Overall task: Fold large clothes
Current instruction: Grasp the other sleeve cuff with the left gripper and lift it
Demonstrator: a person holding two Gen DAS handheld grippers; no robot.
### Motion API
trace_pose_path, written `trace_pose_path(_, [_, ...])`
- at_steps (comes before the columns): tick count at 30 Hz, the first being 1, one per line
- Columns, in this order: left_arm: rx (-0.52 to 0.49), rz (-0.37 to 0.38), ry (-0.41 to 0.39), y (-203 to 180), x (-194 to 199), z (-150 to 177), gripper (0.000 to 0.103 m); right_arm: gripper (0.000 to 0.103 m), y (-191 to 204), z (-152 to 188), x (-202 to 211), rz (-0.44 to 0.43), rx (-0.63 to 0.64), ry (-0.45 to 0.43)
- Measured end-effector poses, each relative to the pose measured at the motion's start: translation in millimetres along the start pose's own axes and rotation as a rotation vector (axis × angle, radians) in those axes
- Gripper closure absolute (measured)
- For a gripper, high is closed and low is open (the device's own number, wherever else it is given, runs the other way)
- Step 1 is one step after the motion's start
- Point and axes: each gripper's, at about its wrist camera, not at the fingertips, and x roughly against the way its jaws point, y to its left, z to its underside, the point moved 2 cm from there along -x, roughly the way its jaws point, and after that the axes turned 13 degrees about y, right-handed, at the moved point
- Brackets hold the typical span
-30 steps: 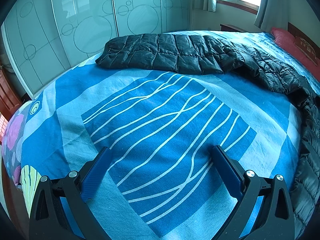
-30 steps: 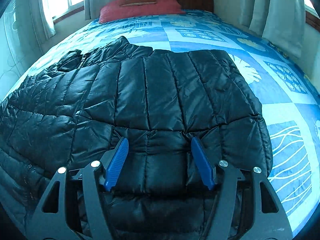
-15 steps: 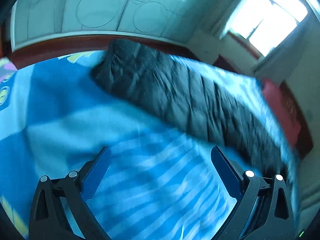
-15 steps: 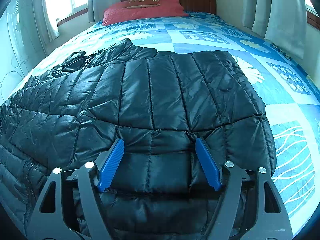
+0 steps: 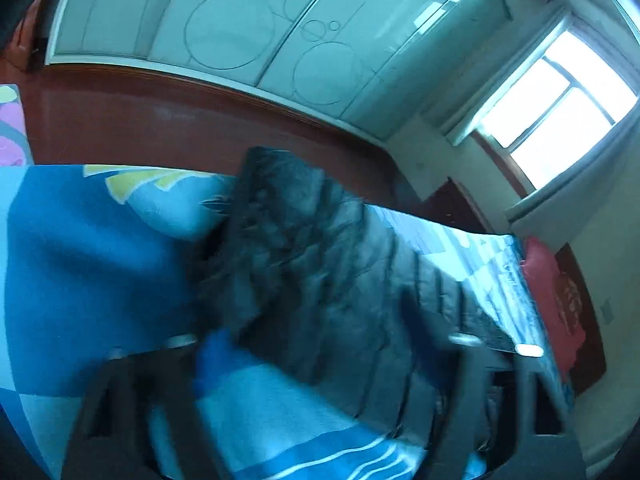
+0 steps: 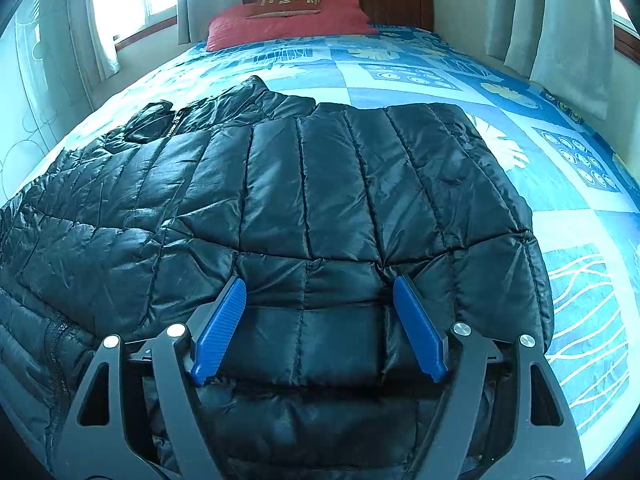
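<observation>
The black puffer jacket [image 6: 304, 216] lies spread on the bed [image 6: 460, 80], one sleeve [image 5: 304, 248] stretched sideways; no fold appears made, so nearly all remains. Right gripper [image 6: 318, 320] fingers stand apart over the hem, gripping nothing. Left gripper [image 5: 320, 380] is blurred; its finger state cannot be told.

Bedspread [image 6: 580, 208] lies bare right of jacket [image 6: 320, 200].

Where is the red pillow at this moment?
In the right wrist view, the red pillow lies at the far end of the bed, against the brown wooden headboard, beyond the black quilted jacket.
</observation>
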Motion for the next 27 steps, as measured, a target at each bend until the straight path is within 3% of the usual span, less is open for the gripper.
trace_pose_path(3, [0.037,-0.013,-0.010,8,3,-1,0.067,0.027,0,0,0,-0.001,0.001,-0.001])
trace_pose_path(8, [-0.001,-0.048,-0.015,-5,7,-5,0.087,0.027,0,0,0,-0.001,0.001,-0.002])
trace_pose_path(12, [-0.074,-0.033,-0.046,-36,20,-2,0.090,0.027,0,0,0,0.000,0.001,-0.002])
trace_pose_path(15, [-0.212,-0.017,-0.098,-84,37,14,0.090,0.027,0,1,0,-0.004,0.000,-0.003])
trace_pose_path(20, [-0.456,0.067,-0.081,-185,48,63,0.090,0.027,-1,0,1,-0.016,-0.002,-0.007])
trace_pose_path(27, [-0.820,0.130,-0.043,-301,55,196,0.090,0.026,-6,1,2,-0.049,-0.015,-0.014])
